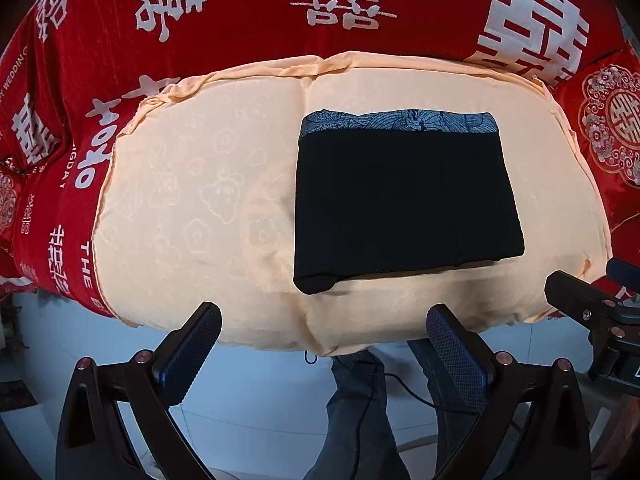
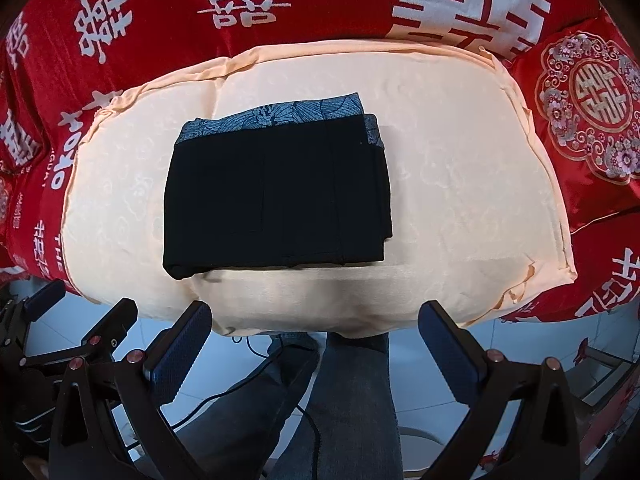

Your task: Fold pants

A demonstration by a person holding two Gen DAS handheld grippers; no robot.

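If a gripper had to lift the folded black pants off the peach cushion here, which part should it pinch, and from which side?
Probably the near-left corner of the folded black pants, coming in low from the near edge of the peach cushion. There the layers bulge into a rounded fold that looks slightly raised, while the rest lies flat. Both the left gripper and the right gripper hang open on that side.
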